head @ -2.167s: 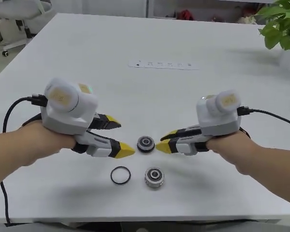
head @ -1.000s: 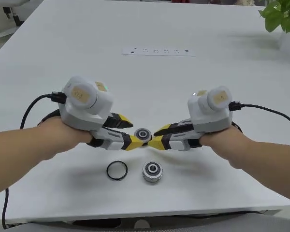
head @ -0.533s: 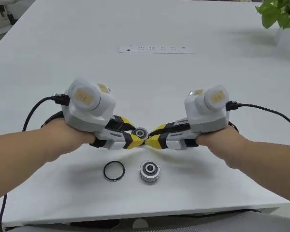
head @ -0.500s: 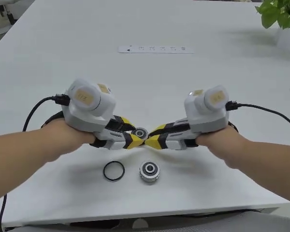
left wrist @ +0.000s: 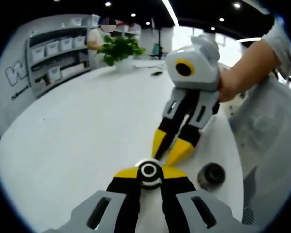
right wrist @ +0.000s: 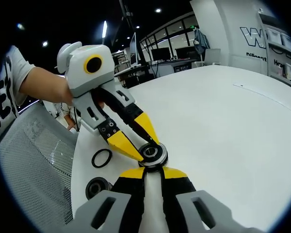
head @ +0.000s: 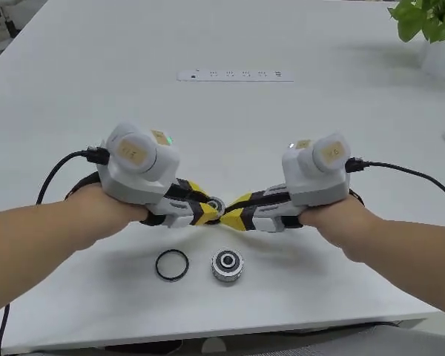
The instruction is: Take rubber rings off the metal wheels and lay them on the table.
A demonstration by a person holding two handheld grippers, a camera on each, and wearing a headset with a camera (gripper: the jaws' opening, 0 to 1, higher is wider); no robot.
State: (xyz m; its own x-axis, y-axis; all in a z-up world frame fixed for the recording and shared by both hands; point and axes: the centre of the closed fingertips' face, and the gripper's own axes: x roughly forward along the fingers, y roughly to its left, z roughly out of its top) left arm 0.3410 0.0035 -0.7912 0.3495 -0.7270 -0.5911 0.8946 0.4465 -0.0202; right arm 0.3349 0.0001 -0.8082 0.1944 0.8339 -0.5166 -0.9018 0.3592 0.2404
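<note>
A small metal wheel with a black rubber ring round it is held above the table between both grippers. My left gripper is shut on the wheel, its yellow tips on either side. From the right, my right gripper meets it tip to tip, its jaws nearly together on the wheel's rim, where the rubber ring sits. A second metal wheel lies flat on the table below them. To its left lies a loose black rubber ring.
The white table stretches far ahead, with a white power strip across the middle. A potted plant stands at the far right corner. Black cables trail from both grippers. The table's near edge runs just below the loose ring.
Both grippers came together from apart and closed on the wheel, lifting it off the table. The loose ring and second wheel have stayed where they lay.
</note>
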